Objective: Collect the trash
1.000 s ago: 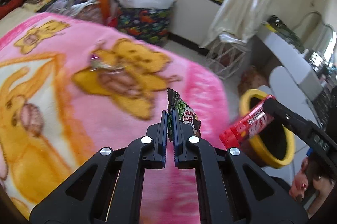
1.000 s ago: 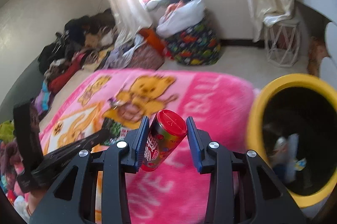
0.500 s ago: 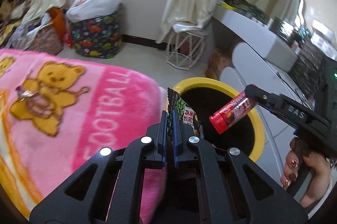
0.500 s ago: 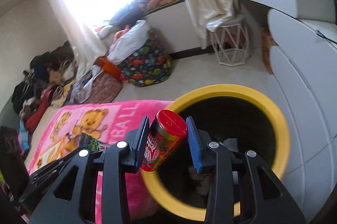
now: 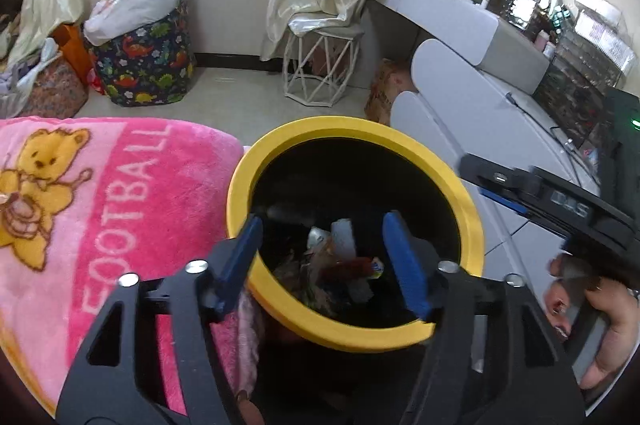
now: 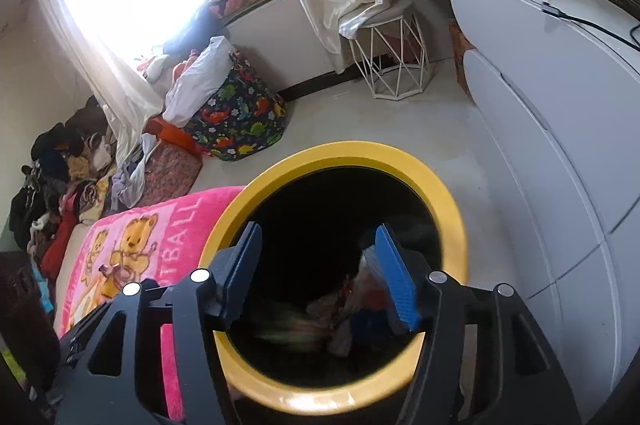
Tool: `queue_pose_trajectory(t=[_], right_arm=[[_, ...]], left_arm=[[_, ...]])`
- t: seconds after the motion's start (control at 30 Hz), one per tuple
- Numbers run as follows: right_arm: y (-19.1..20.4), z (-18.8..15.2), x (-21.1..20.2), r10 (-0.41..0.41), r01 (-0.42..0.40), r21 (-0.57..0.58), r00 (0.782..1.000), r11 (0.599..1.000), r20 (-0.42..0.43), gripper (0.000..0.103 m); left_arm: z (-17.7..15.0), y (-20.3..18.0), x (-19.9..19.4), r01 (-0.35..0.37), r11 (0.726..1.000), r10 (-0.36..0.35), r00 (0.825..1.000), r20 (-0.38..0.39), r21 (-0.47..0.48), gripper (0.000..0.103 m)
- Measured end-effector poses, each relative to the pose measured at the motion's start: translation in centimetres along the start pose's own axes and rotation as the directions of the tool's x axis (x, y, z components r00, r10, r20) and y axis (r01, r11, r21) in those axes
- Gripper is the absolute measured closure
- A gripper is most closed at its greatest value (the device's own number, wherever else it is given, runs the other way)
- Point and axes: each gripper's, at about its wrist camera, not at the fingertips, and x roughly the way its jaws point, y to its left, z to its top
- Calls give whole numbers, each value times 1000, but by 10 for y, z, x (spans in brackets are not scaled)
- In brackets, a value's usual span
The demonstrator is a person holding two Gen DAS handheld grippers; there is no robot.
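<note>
Bedroom wide in view: the bed under its pink blanket [image 5: 120,209] fills the left, pale floor [image 6: 460,129] runs back to the window wall, and the white rounded cabinet [image 6: 560,145] closes off the right. Between bed and cabinet stands the black trash bin with the yellow rim [image 5: 240,193], hard against the blanket's edge.

Both tools hang right over its mouth. The left tongs [image 5: 328,257] are opening, blue pads wide apart with nothing between them. Same story for the right tongs [image 6: 316,269]: opening, gap clear, only the bin's dark inside showing through. A hand [image 5: 600,325] grips the right tool's handle at the edge of the left camera's view.

Down in the bin lies the trash [image 5: 344,265], a jumble of wrappers and a red piece, too dim to sort out one by one.

So this reads as the drop step, with both loads looking delivered. Next call, I'd say: lift clear of the rim and swing back over the bed to hunt for more; a small object [image 6: 105,269] sits on the bear print there, though too tiny to identify.

Room to move? Open upward and over the blanket. Tight on the right by the cabinet, and the rim sits just under both tools.
</note>
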Motion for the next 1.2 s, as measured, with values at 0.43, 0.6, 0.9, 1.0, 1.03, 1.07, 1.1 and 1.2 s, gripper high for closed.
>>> queue_pose_trajectory(t=[0.43, 0.6, 0.9, 1.0, 1.03, 1.07, 1.1, 1.2], right_arm=[[41, -55, -77, 25, 32, -248, 975, 968, 222, 6], [68, -82, -107, 62, 80, -372, 933, 925, 354, 6], [87, -124, -133, 126, 110, -468, 887, 877, 443, 6], [89, -126, -132, 126, 111, -477, 890, 872, 438, 6], [89, -126, -132, 127, 109, -479, 892, 871, 435, 6], [89, -126, -132, 126, 109, -480, 893, 871, 432, 6], [89, -126, -131, 124, 111, -479, 893, 871, 433, 6], [89, -126, -131, 121, 110, -475, 895, 873, 430, 6]], left_arm=[[-46, 28, -67, -188, 974, 197, 978, 64, -130, 11], [-70, 33, -105, -296, 942, 316, 941, 120, -158, 11], [-96, 29, -151, -347, 916, 387, 896, 217, -199, 11], [-101, 28, -157, -350, 914, 393, 890, 230, -207, 11], [-101, 28, -158, -352, 912, 396, 888, 234, -208, 11], [-102, 28, -159, -350, 913, 394, 889, 235, -207, 11], [-103, 27, -159, -351, 913, 395, 887, 238, -207, 11], [-102, 24, -162, -361, 912, 403, 880, 250, -197, 11]])
